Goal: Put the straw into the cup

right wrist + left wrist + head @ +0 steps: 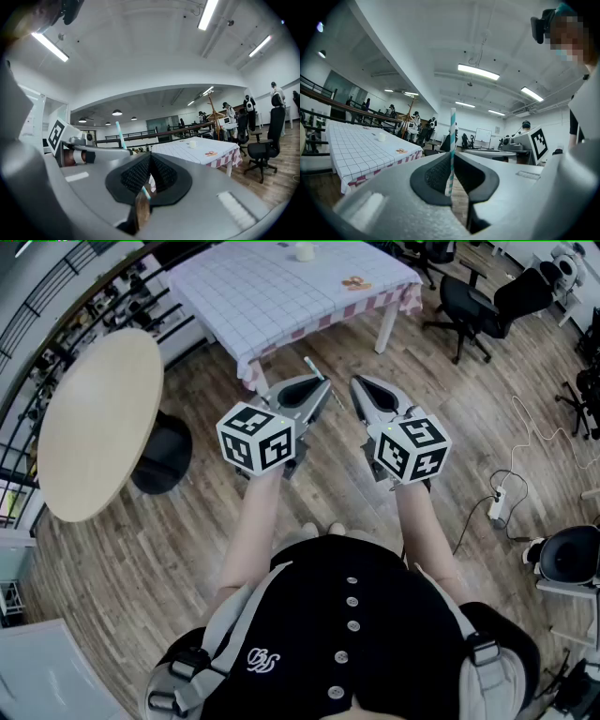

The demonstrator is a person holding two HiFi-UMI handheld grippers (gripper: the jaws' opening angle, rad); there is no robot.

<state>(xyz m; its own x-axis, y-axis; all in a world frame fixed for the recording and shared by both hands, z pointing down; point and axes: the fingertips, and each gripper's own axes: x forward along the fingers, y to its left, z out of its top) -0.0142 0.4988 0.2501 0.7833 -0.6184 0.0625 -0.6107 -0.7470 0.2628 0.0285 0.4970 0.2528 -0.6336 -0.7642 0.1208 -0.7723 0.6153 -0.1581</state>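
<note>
Plainly left tool (322,385) pinching straw (452,140), right tool (357,382) pressed together, distant cup (305,251) barely discernible.

Head view steeply down from above, gripper views close along their jaws, all sharing the checked table (281,287)

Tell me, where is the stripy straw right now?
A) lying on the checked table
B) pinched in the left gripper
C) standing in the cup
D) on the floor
B: in the left gripper view the straw stands upright, clamped between the jaws of the left gripper, well away from the checked table.
</note>
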